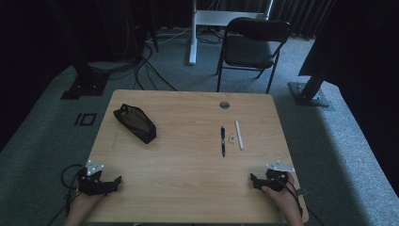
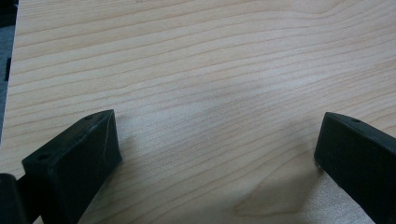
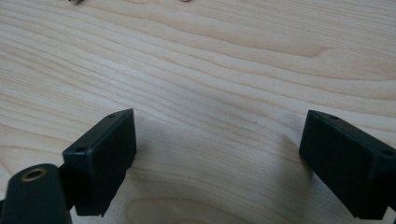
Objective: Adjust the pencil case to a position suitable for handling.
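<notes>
Two tongs (image 1: 117, 181) (image 1: 252, 179) spread wide, empty, pen (image 1: 223, 141) lengthwise away, perhaps capped

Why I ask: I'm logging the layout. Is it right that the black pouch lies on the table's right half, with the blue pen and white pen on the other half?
Not quite: the high view shows the black pouch on the table's left half. The blue pen and white pen do lie on the other half.
</notes>
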{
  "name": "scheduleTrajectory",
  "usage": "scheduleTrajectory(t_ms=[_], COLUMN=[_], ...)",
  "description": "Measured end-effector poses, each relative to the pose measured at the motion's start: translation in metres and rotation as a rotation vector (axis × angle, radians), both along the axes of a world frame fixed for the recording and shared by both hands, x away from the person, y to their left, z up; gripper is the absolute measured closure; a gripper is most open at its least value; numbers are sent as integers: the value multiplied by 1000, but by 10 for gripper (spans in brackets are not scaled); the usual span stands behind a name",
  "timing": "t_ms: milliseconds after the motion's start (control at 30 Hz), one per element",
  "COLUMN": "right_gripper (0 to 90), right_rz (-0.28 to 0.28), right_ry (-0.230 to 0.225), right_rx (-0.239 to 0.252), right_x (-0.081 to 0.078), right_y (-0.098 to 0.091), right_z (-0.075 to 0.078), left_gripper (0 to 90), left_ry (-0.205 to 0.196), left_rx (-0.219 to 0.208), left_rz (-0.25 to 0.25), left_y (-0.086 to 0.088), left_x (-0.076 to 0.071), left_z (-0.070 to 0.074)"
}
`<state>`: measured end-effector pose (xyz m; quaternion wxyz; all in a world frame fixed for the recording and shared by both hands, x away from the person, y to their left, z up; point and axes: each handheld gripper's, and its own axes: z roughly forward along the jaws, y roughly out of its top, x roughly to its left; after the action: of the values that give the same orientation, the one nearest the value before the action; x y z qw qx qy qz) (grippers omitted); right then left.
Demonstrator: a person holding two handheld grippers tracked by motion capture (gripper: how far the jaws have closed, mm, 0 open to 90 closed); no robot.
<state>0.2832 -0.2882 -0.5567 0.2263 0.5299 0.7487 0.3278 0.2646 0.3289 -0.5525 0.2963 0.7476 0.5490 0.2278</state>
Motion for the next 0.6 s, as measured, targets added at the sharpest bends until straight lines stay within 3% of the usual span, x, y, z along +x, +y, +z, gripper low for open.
scheduleTrajectory(t_ms=[600], right_gripper=[104], right_rz=[2], right_ry=[-1], right_rx=[-3], right_x=[-1], right_y=[1], right_z=[0], left_gripper=[2], left_ry=[1], left_rx=[0], left_rz=[-2], left_y=[0], left_x=[0], left_z=[0])
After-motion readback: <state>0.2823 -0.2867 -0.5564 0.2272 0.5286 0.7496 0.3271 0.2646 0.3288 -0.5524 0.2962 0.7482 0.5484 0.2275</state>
